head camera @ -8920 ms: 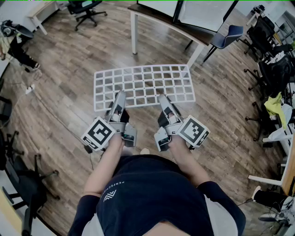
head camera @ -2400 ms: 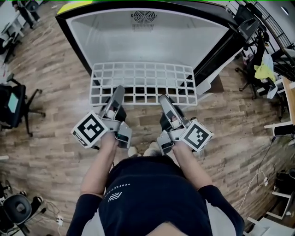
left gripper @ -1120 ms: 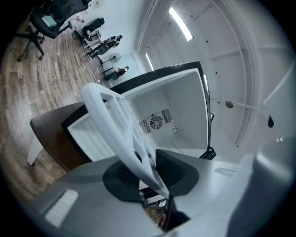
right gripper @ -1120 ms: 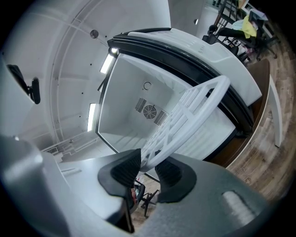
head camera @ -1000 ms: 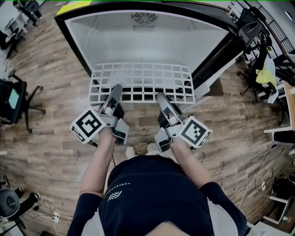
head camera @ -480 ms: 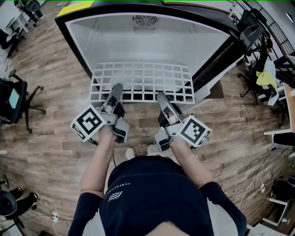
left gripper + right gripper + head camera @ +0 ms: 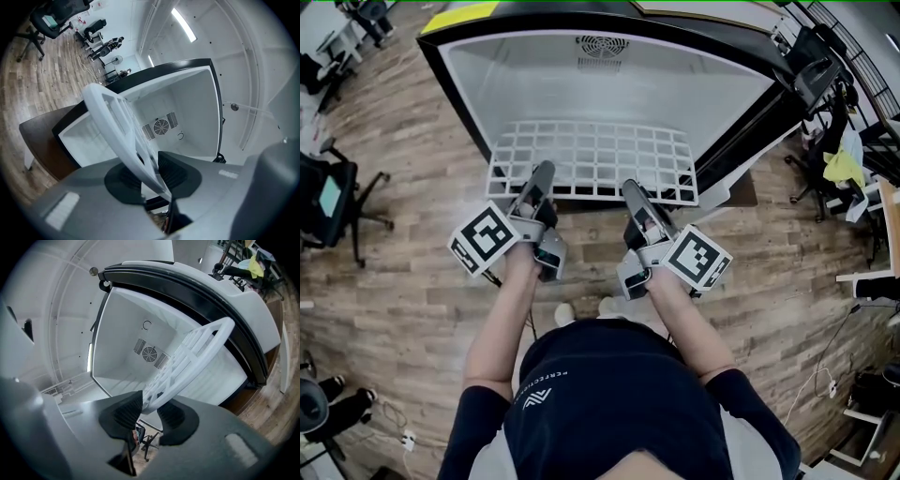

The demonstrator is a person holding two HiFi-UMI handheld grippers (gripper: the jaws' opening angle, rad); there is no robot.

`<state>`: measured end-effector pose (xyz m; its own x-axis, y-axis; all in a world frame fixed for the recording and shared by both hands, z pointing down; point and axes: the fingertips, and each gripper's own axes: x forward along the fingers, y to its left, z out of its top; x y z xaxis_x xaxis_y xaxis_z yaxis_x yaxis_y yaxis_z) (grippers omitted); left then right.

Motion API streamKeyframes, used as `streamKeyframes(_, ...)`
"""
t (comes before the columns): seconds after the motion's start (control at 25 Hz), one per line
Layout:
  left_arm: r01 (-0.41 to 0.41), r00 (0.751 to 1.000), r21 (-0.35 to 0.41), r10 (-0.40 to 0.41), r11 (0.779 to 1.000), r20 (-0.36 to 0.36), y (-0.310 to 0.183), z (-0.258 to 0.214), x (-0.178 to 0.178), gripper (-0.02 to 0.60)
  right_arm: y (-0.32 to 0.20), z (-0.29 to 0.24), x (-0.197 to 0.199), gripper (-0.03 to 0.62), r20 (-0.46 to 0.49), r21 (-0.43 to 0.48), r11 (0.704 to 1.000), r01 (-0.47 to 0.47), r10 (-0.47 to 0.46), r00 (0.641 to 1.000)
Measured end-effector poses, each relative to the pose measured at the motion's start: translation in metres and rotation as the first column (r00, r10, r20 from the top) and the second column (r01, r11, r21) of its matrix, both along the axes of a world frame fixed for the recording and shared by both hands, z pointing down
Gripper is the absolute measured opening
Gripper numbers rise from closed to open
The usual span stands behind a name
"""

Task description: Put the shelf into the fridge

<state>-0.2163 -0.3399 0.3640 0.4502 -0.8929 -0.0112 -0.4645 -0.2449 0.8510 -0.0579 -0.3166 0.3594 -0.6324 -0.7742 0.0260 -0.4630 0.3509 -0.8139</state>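
2 firm grips: our left gripper (image 7: 544,173) and right gripper (image 7: 631,187) each clamp the near edge of the white grid shelf (image 7: 595,150), level at 12 o'clock, at the mouth of the open fridge (image 7: 675,84)

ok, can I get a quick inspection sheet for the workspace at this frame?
Surface: wood-plank floor; no table in use.
Job's things: white grid shelf carried flat, its far part at the mouth of the open fridge; fan vent on the back wall.
Clutter: yellow cloth at right.
Grippers: left gripper and right gripper each clamped on the shelf's near edge.
Cables: loose cable on the floor, lower right.
Surroundings: office chair at left, more furniture at right.
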Motion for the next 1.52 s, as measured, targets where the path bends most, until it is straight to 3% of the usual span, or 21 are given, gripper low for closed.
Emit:
streamKeyframes(0.16, -0.007, 1.000, 0.015, 0.007, 1.000, -0.025, -0.007, -0.003, 0.002, 0.100, -0.006, 0.001, 0.000, 0.103, 0.004, -0.011, 1.000, -0.004, 0.004, 1.000)
streamKeyframes(0.44, -0.010, 1.000, 0.032, 0.011, 0.999, -0.004, -0.022, -0.004, 0.002, 0.101, -0.020, 0.000, 0.000, 0.101, -0.004, -0.001, 1.000, -0.004, 0.004, 1.000)
streamKeyframes(0.8, 0.008, 0.998, -0.016, -0.009, 1.000, -0.064, -0.042, 0.000, 0.002, 0.103, -0.043, 0.000, -0.002, 0.098, 0.000, -0.006, 1.000, -0.012, 0.012, 1.000)
streamKeyframes(1.52, 0.052, 0.997, 0.034, -0.050, 0.998, -0.051, -0.083, 0.000, -0.001, 0.104, -0.086, 0.003, -0.004, 0.098, 0.000, 0.008, 0.999, -0.048, 0.048, 0.999)
